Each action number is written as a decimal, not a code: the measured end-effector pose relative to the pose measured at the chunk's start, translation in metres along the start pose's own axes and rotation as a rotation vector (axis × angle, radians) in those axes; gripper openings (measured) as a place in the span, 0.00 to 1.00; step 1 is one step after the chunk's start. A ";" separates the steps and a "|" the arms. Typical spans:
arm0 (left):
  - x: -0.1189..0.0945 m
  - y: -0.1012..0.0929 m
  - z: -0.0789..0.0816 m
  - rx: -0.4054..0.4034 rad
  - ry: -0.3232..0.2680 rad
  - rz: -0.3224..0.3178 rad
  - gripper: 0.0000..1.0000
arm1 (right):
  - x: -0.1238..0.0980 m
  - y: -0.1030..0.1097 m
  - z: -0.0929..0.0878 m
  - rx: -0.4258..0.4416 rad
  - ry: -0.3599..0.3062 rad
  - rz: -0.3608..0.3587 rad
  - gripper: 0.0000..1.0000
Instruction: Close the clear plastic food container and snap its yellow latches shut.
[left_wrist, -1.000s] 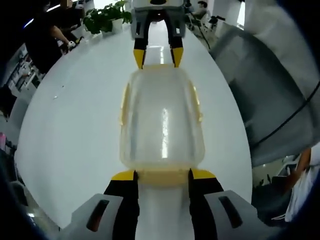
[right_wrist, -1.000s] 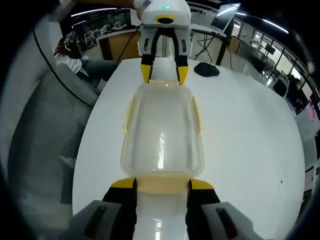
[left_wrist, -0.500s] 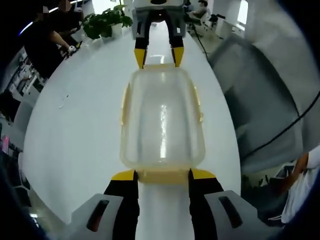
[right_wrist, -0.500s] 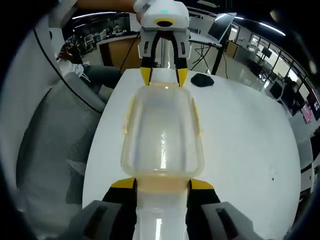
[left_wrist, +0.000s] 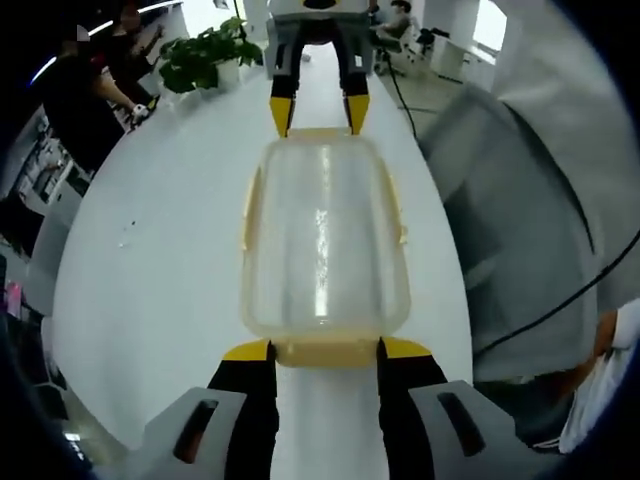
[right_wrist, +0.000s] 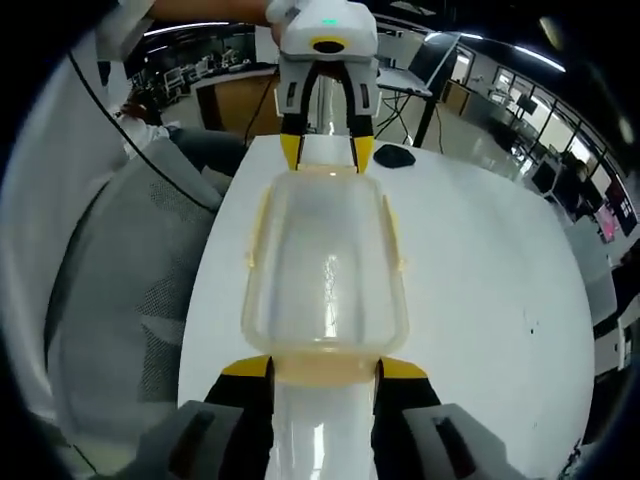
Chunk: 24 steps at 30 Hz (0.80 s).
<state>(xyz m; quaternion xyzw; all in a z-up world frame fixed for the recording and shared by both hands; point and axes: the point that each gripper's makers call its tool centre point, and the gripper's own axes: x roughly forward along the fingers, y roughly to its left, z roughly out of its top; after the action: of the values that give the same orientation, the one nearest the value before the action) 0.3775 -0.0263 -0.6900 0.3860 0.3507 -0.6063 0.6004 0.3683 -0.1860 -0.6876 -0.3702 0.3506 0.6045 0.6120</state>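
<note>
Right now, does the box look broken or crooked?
No. The box looks whole and straight, held at each end by the left gripper and right gripper. Nothing is spilled on the table.

Long white table (left_wrist: 150, 260) — glossy top, rounded edge, bright ceiling-light streaks reflected along its middle. Same table (right_wrist: 480, 260) in the right gripper view, white and bare over most of its width.

On it:
- clear plastic container (left_wrist: 323, 240), lid on, yellow latches along its sides; whether it rests on the top or is held just above it cannot be told. Also in the right gripper view (right_wrist: 325, 265).
- potted green plant (left_wrist: 205, 55) at the far end.
- small dark object (right_wrist: 392, 156) near the far edge — too small to identify.
</note>
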 end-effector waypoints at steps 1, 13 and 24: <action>0.001 -0.001 0.003 -0.007 -0.003 -0.002 0.36 | -0.002 0.001 -0.002 -0.004 0.001 -0.002 0.36; 0.014 -0.002 0.040 -0.007 0.028 0.016 0.36 | -0.024 0.000 -0.033 -0.028 0.000 -0.011 0.36; 0.033 0.009 0.073 0.002 0.035 0.017 0.36 | -0.040 -0.007 -0.070 -0.015 -0.013 -0.010 0.36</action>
<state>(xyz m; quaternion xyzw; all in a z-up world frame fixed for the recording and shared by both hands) 0.3836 -0.1068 -0.6855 0.4004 0.3572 -0.5945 0.5989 0.3753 -0.2667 -0.6855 -0.3728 0.3400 0.6064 0.6146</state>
